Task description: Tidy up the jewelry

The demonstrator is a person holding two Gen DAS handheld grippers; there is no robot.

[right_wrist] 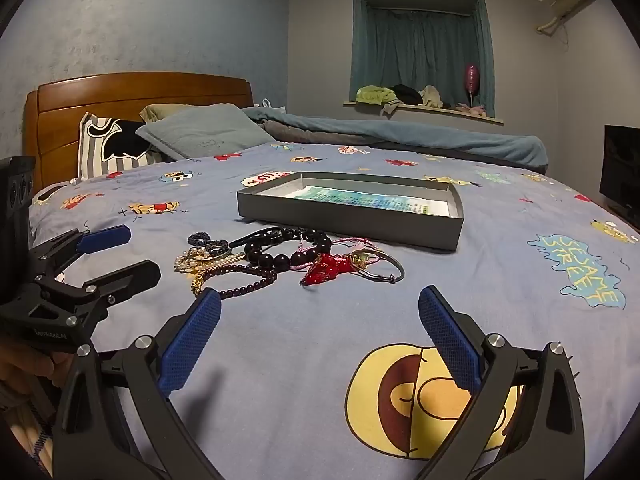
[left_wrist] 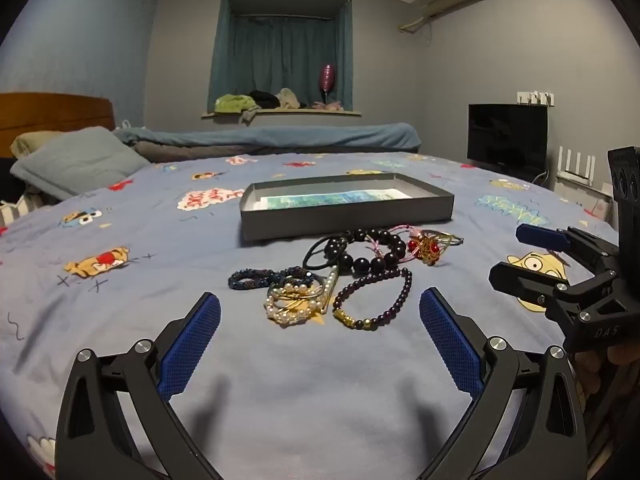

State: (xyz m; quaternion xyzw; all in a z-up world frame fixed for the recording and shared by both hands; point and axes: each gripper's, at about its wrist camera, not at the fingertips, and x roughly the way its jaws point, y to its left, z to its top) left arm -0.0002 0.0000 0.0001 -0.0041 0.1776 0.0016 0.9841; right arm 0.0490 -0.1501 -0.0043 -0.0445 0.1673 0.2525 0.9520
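**Both grippers wide, jewelry ahead**

My left gripper [left_wrist: 320, 320] stands spread wide and holds nothing; the jewelry pile [left_wrist: 340, 276] lies just beyond its fingertips, the grey tray [left_wrist: 344, 220] behind that. My right gripper [right_wrist: 320, 320] is equally spread and empty, the pile ahead to its left.

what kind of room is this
Most likely a home bedroom: the jewelry pile and gray tray sit on a bed with a cartoon-print sheet, a wooden headboard and pillows behind.
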